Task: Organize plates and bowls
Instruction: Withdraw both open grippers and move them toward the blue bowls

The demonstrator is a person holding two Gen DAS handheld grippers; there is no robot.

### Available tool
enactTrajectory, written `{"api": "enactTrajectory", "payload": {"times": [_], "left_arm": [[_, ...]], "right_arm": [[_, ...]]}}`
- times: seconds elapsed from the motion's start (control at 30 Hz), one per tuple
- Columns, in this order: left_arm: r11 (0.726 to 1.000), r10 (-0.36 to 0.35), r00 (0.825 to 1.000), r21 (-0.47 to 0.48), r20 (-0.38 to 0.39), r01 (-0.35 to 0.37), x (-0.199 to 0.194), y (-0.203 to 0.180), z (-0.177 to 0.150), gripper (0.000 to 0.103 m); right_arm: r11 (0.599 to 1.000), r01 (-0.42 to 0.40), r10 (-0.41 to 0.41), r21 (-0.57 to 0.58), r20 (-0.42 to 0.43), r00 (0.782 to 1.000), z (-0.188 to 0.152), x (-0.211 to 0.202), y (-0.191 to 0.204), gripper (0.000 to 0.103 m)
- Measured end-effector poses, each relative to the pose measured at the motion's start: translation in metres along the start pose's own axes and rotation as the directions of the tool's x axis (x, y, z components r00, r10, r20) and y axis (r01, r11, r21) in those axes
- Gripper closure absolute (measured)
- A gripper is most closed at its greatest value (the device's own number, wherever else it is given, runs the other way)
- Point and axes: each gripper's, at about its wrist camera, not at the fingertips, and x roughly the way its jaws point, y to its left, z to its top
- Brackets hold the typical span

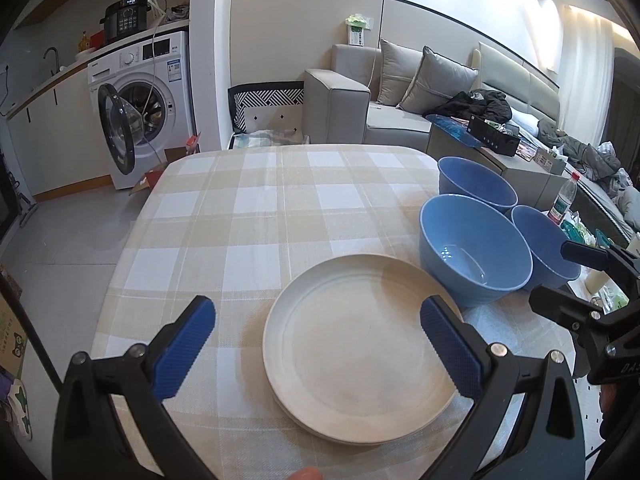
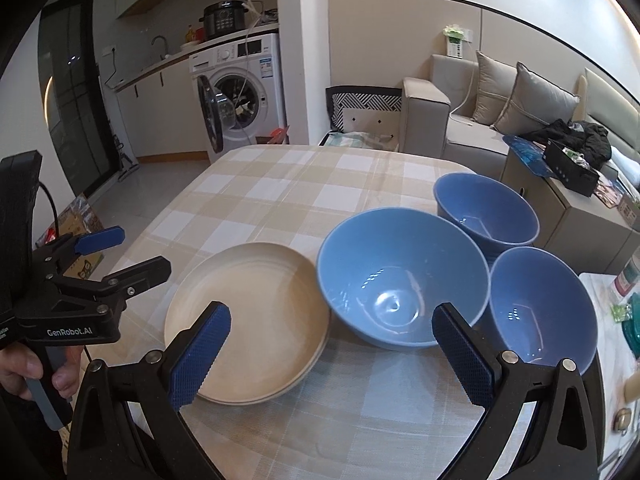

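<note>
Left claw point(image 1: 318, 334) at lower centre of its view: spread wide, blue pads point(image 1: 186, 344) apart, nothing held, hovering over stacked cream plates point(image 1: 360, 352). Plates low and centre in frame, lying flat on checked desk point(image 1: 248, 208), at least two by the edges. Large blue bowl point(image 1: 474, 248) at right middle, rim just beside the plate edge. Two smaller blue bowls behind and right of it: far bowl point(image 1: 476, 182), near bowl point(image 1: 540, 240), all three close together.

Right claw point(image 2: 332, 354) at bottom of its view: also wide, empty, pads straddling plate edge and large bowl. Hand point(image 2: 24, 372) at lower left gripping the left tool's handle.

Washing machine point(image 1: 140, 104) at upper left, door open. Sofa point(image 1: 360, 108) at upper right.
</note>
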Motion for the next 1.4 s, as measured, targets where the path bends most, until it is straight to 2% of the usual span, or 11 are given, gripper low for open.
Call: {"api": "enactTrajectory", "payload": {"times": [0.63, 1.4], "left_arm": [[0.998, -0.031, 0.999, 0.054, 0.031, 0.030, -0.001, -0.029, 0.029, 0.000], [0.987, -0.113, 0.992, 0.120, 0.055, 0.106, 0.018, -0.084, 0.075, 0.000]], "right_arm": [[0.991, 0.073, -0.080, 0.110, 0.056, 0.995, 0.010, -0.034, -0.067, 0.001], [0.983, 0.095, -0.109, 0.158, 0.085, 0.990, 0.030, -0.056, -0.132, 0.001]]}}
